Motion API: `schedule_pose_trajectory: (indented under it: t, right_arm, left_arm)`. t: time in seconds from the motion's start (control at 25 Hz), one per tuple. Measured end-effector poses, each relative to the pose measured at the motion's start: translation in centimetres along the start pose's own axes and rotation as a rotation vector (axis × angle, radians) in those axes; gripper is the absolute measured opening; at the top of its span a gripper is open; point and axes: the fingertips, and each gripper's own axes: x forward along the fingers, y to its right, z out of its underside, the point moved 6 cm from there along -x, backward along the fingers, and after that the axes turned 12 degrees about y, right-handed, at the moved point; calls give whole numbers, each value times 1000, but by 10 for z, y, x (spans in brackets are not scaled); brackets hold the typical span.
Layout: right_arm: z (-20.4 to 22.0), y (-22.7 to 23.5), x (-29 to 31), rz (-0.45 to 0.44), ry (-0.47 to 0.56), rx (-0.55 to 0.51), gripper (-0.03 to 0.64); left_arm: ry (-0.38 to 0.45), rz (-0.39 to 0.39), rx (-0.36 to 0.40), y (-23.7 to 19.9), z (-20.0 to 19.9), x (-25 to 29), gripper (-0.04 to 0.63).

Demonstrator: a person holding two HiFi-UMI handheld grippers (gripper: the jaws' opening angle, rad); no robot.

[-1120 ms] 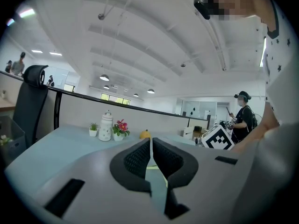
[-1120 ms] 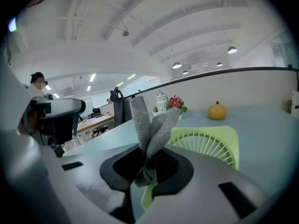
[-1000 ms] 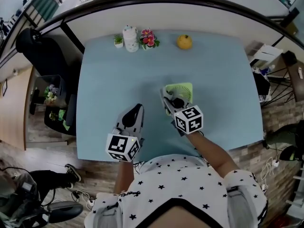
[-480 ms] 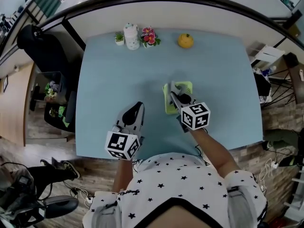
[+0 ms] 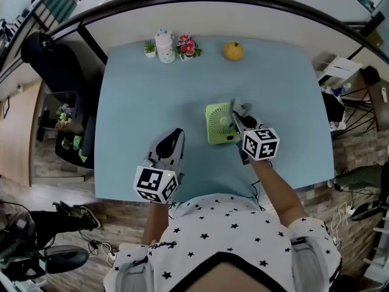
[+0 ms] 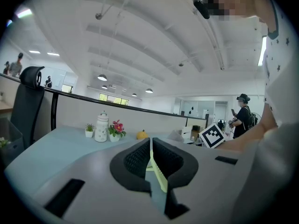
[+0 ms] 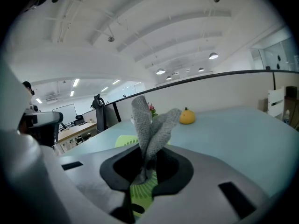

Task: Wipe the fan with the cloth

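Observation:
The green fan (image 5: 220,124) sits on the light blue table (image 5: 140,96), its round grille facing up toward me. My right gripper (image 5: 237,112) hovers at the fan's right edge, shut on a grey cloth (image 5: 240,108). In the right gripper view the cloth (image 7: 150,123) sticks up out of the jaws of the right gripper (image 7: 148,160), and the fan's grille (image 7: 140,190) shows just below them. My left gripper (image 5: 175,135) is over the table to the left of the fan, apart from it. The left gripper (image 6: 151,149) has its jaws pressed together with nothing held.
Along the table's far edge stand a small potted plant (image 5: 149,48), a white jar (image 5: 165,45), pink flowers (image 5: 187,46) and an orange fruit (image 5: 233,52). A black office chair (image 5: 51,62) is off the table's left side. A dark partition rail runs behind the table.
My right gripper has slid rightward with the cloth, from over the fan's face to its right edge, so the grille now shows. The left gripper has stayed put.

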Motion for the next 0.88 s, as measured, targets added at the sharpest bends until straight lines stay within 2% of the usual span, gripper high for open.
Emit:
schedule_pose_trajectory:
  t: [0.32, 0.56, 0.68, 0.88]
  right_arm:
    - [7, 26, -12, 70, -11, 19, 54]
    - [6, 25, -15, 77, -10, 24, 54]
    - [-3, 14, -17, 47, 20, 43, 54]
    - [-12, -22, -7, -62, 54, 48, 54]
  left_arm:
    - [-4, 10, 1, 4, 2, 3, 40]
    - [-4, 14, 1, 5, 1, 1, 40]
    - [-4, 16, 1, 6, 1, 1, 40]
    - [-2, 16, 0, 7, 1, 1, 40]
